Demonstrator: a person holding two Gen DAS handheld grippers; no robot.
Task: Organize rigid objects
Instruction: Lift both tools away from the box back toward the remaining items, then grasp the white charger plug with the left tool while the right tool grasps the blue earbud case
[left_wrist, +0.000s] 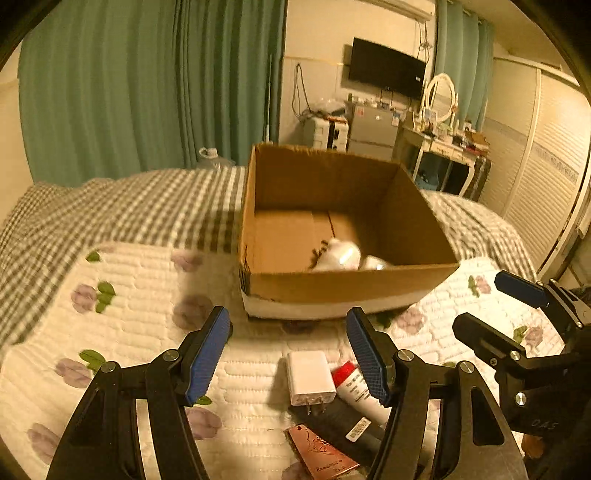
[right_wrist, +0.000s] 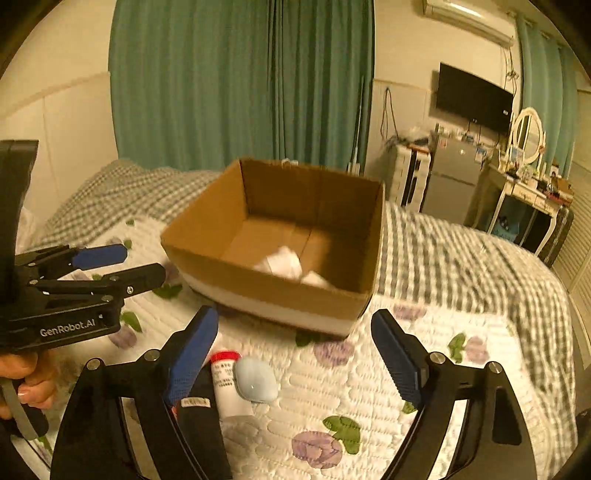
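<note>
An open cardboard box (left_wrist: 347, 284) stands on the bed with blurred white items (left_wrist: 338, 254) inside. On the quilt in front of it lie a white charger plug (left_wrist: 309, 376), a white tube with a red cap (left_wrist: 356, 387), a black oblong thing (left_wrist: 343, 421) and a copper-coloured card (left_wrist: 321, 454). My left gripper (left_wrist: 288, 347) hangs open above the charger, touching nothing. My right gripper (right_wrist: 295, 332) is open over a pale blue oval case (right_wrist: 255, 382), beside the tube (right_wrist: 227, 384). Each gripper shows in the other's view, the right gripper (left_wrist: 476, 299) and the left gripper (right_wrist: 144, 264).
The bed carries a white flowered quilt (right_wrist: 332, 398) over a checked cover (right_wrist: 461, 266). A hand (right_wrist: 26, 380) grips the left tool's handle. Behind the bed are green curtains (left_wrist: 147, 92), a wall television (left_wrist: 386, 68), a small fridge and a dressing table with a mirror.
</note>
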